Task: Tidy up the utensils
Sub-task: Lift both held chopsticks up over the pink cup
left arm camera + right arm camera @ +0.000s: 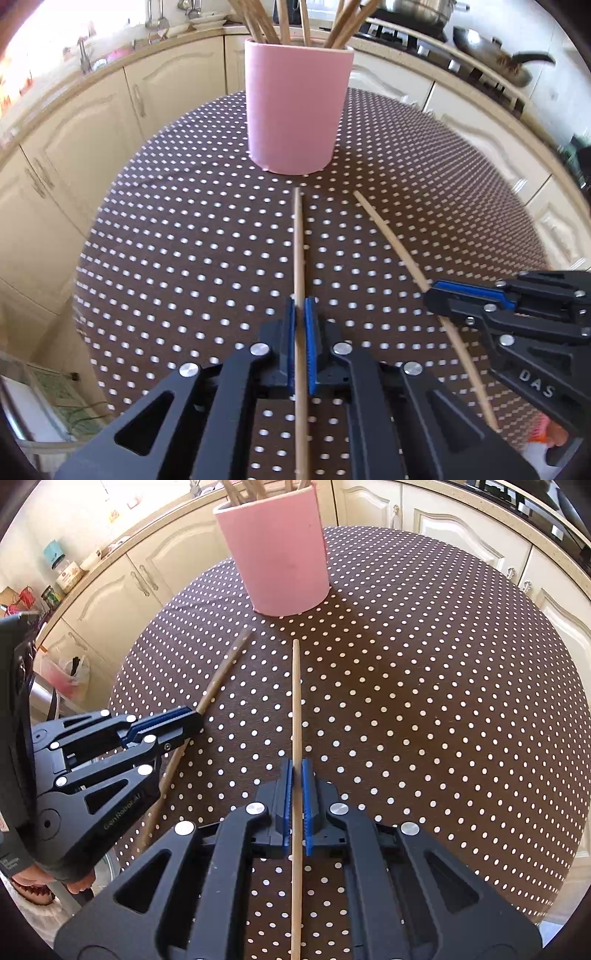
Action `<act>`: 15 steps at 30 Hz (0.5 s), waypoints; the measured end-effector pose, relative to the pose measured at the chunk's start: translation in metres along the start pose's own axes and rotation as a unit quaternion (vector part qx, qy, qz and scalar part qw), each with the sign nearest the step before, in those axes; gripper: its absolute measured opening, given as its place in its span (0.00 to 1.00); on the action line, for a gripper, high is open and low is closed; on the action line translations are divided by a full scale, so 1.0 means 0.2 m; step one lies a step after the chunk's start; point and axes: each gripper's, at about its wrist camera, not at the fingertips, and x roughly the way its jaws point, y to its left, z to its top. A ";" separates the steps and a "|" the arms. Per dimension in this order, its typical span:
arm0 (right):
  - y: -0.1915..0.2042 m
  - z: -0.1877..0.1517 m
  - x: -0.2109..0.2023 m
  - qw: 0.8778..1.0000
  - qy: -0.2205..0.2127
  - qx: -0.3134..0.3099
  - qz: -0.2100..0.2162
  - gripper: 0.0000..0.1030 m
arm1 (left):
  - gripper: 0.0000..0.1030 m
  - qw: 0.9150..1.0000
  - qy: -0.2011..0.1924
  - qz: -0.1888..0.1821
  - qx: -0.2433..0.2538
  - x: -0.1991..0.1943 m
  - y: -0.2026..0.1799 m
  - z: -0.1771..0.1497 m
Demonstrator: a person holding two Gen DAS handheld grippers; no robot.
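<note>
A pink holder with several wooden chopsticks in it stands at the far side of the round, dotted brown table. My left gripper is shut on one wooden chopstick, whose tip points toward the holder. Beside it, my right gripper is shut on a second chopstick, also aimed at the holder. Both sticks are gripped partway along, with their tips just short of the holder's base.
Cream kitchen cabinets curve around behind the table. A stove with pans sits at the back right, and jars stand on the counter at the left. The table edge drops off at the left.
</note>
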 end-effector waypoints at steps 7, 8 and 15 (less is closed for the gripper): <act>-0.09 0.00 -0.17 0.999 -0.049 0.010 0.022 0.05 | 0.05 0.996 -0.076 -0.047 -0.003 -0.20 0.06 0.01; -0.10 0.01 -0.20 0.998 -0.060 0.012 0.026 0.05 | 0.05 0.994 -0.091 -0.052 -0.003 -0.24 0.06 0.02; -0.11 0.02 -0.38 0.989 -0.140 0.007 0.040 0.05 | 0.05 0.971 -0.218 -0.099 -0.007 -0.43 0.10 0.04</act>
